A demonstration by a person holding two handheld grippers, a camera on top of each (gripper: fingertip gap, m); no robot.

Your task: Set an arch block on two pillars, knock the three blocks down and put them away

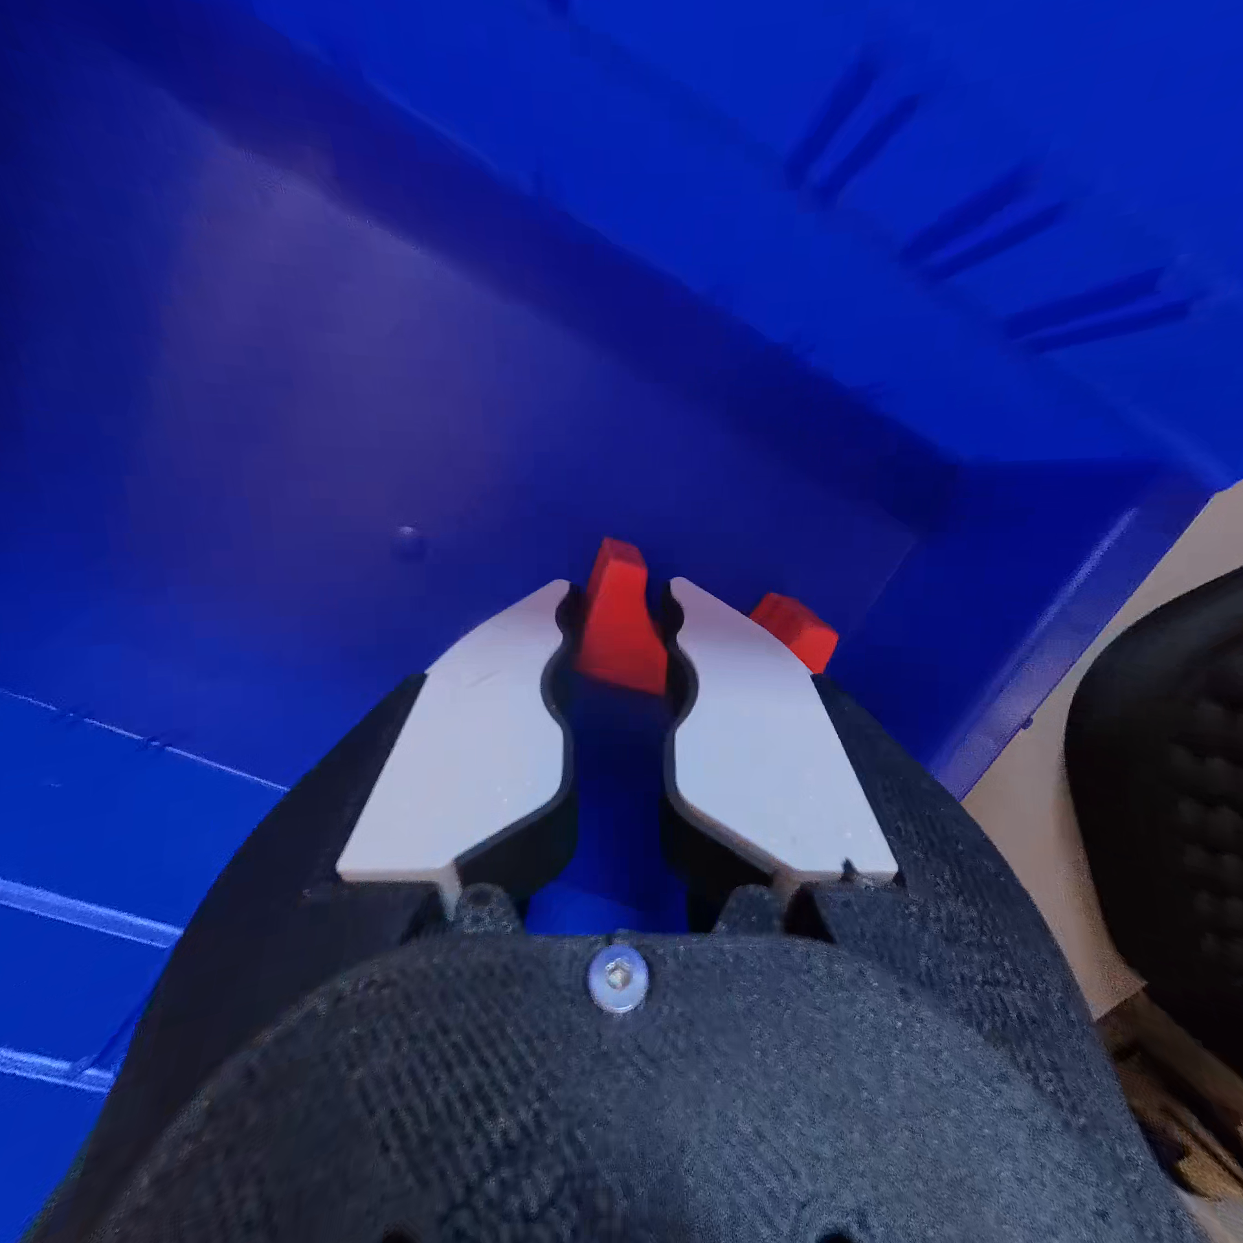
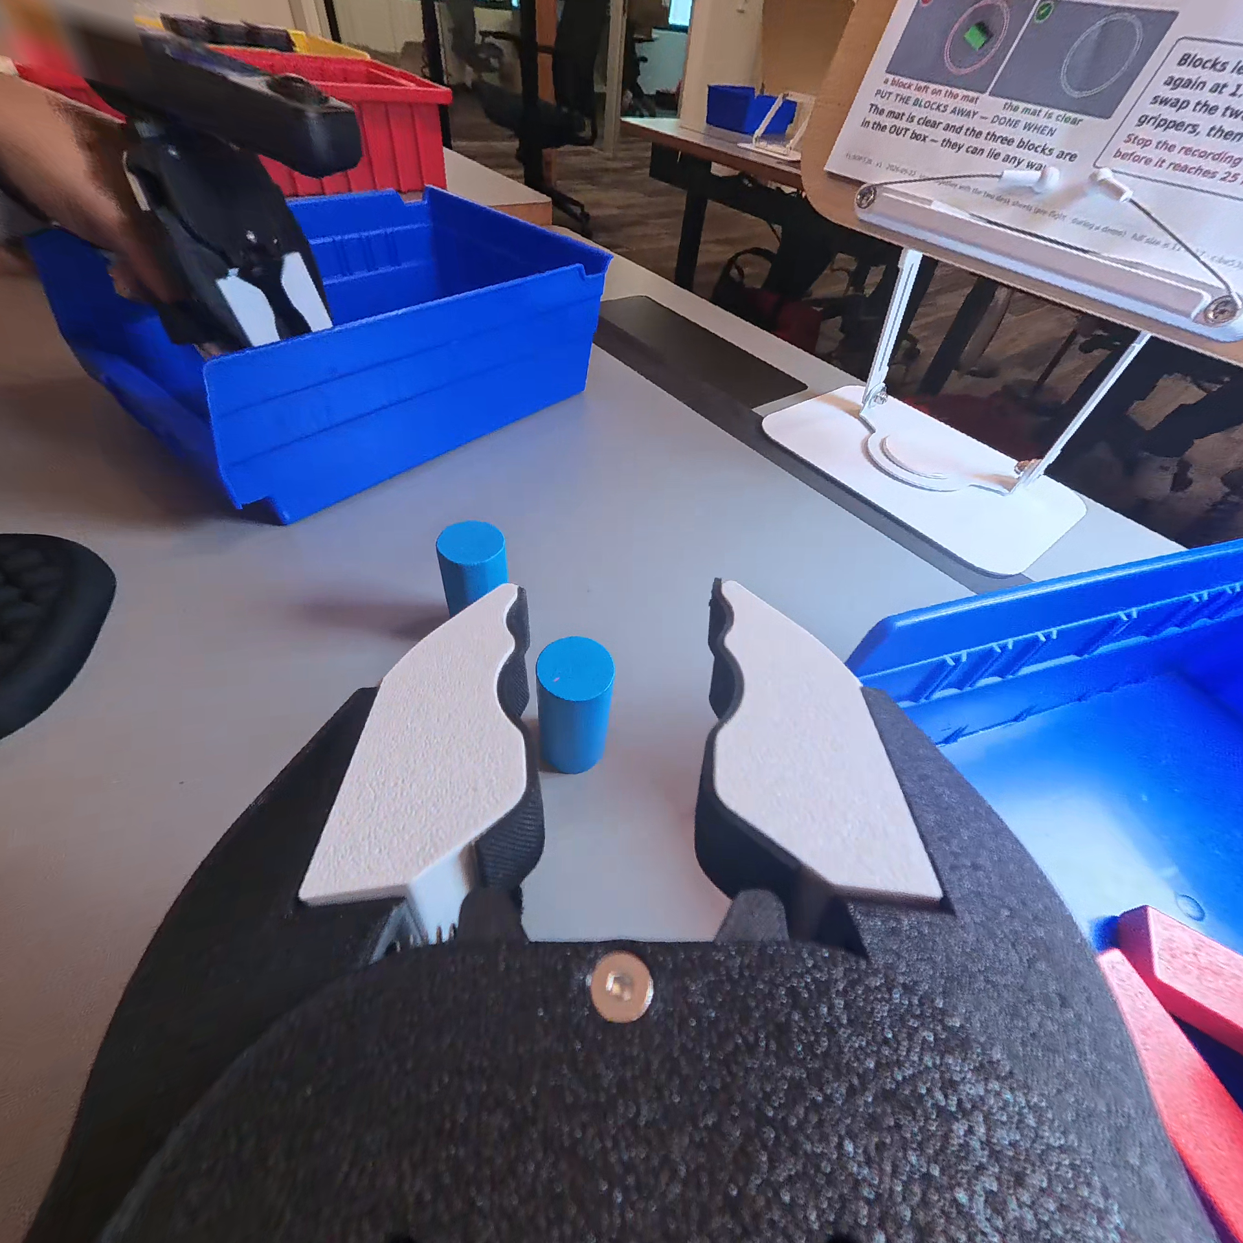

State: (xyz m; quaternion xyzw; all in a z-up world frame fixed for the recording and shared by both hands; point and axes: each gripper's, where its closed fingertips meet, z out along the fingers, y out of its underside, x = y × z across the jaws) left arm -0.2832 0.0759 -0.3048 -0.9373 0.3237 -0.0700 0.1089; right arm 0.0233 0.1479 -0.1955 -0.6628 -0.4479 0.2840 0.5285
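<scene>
Red arch block (image 1: pixel 622 625), held between the narrowed fingers of the left gripper (image 1: pixel 619 592), angled down inside the far blue bin (image 2: pixel 403 390); two blue pillars (image 2: pixel 574 703) upright on the grey desk (image 2: pixel 639 511), the nearer between the wide-spread fingers of the low, level right gripper (image 2: pixel 615 592).

The grey table (image 2: pixel 639 511) carries two upright blue cylinders (image 2: pixel 574 703), two blue bins (image 2: pixel 403 403), a white stand base (image 2: pixel 942 498) and a black mat (image 2: pixel 47 605).

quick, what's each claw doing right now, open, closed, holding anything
Left claw: closed on the red arch block, inside the blue bin.
Right claw: open, empty, near blue cylinder between its fingers.
</scene>
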